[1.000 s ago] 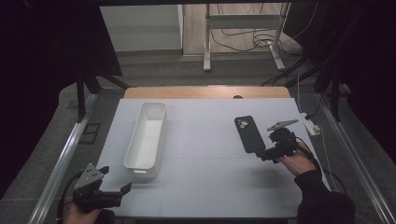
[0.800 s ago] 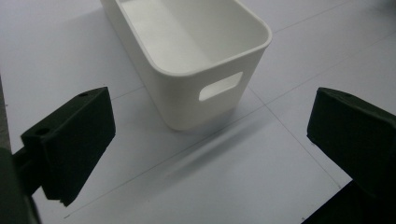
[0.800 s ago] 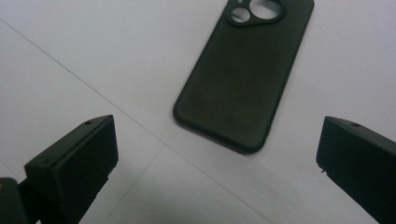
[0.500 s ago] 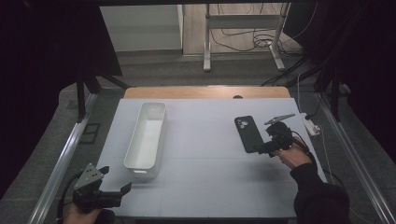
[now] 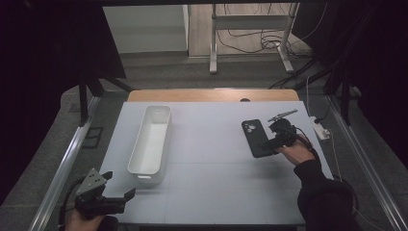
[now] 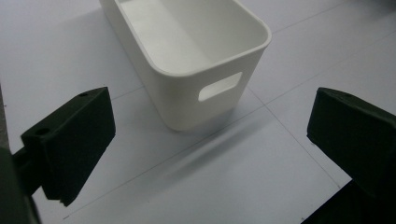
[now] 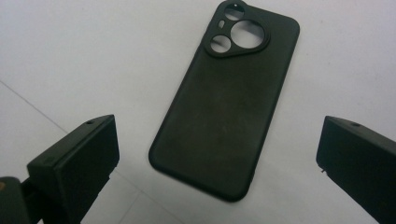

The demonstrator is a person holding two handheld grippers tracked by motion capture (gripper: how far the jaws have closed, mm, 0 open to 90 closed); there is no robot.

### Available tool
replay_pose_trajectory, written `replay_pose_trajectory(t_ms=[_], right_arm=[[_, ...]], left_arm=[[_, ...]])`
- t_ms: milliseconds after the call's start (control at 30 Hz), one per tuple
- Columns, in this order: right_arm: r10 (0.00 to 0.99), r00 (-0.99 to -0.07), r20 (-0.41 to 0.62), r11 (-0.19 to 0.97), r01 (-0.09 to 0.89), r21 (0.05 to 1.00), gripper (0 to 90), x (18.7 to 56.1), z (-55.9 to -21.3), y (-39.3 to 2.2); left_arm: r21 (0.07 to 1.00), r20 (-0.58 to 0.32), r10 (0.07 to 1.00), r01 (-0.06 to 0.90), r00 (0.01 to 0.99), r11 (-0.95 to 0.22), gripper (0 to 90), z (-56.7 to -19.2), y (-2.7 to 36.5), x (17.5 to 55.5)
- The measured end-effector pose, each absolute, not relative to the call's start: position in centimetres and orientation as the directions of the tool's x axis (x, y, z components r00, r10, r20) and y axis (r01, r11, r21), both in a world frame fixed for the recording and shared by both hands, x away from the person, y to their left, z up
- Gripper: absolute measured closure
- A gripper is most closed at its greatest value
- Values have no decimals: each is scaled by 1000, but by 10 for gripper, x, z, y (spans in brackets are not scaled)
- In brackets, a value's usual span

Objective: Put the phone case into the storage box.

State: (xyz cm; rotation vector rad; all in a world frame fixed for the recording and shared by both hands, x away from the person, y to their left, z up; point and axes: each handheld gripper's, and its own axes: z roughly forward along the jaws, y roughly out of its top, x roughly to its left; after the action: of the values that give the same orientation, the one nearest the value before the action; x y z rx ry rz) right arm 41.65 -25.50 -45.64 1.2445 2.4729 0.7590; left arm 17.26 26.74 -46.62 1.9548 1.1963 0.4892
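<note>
A black phone case lies camera-side up on the white table, right of centre. My right gripper hovers at its right edge, open. In the right gripper view the phone case lies between and just beyond the wide-apart jaws of the right gripper, with nothing held. A long white bin stands left of centre, empty. My left gripper waits open at the table's near left corner. In the left gripper view the left gripper faces the bin at its handle-slot end.
A white power strip with cables lies at the table's right edge, just behind my right hand. A wooden strip runs along the far edge. Metal rails flank the table on both sides.
My right gripper has moved a little forward and left, closer over the phone case. The left gripper, the bin and the case have stayed put.
</note>
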Motion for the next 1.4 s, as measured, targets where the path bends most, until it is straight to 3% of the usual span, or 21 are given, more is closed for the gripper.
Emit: replay_pose_trajectory(t_ms=[500,600,733,767,800,867,1133,1400], right_arm=[[807,-590,9,489,678,549,0,440,-458,-243],[809,-588,-9,501,680,536,41,442,-460,-241],[811,-585,-10,500,684,532,188,444,-459,-240],[811,-585,-10,500,684,532,188,444,-459,-240],[801,-599,-11,515,679,524,305,444,-459,-240],[799,-602,-20,521,675,522,345,445,-459,-239],[764,-644,-30,578,664,475,862,446,-463,-233],[784,-620,-34,559,680,475,892,455,-467,-235]], left_arm=[[779,-73,872,574,485,-254,18,-466,268,173],[779,-74,872,574,485,-253,18,-466,268,173],[779,-72,871,573,485,-255,18,-466,268,173],[779,-72,872,573,485,-255,18,-466,268,173],[779,-72,872,573,485,-254,18,-466,268,173],[779,-72,871,573,485,-254,18,-466,268,173],[779,-73,871,573,486,-255,19,-466,268,173],[779,-73,870,572,487,-255,19,-466,268,173]])
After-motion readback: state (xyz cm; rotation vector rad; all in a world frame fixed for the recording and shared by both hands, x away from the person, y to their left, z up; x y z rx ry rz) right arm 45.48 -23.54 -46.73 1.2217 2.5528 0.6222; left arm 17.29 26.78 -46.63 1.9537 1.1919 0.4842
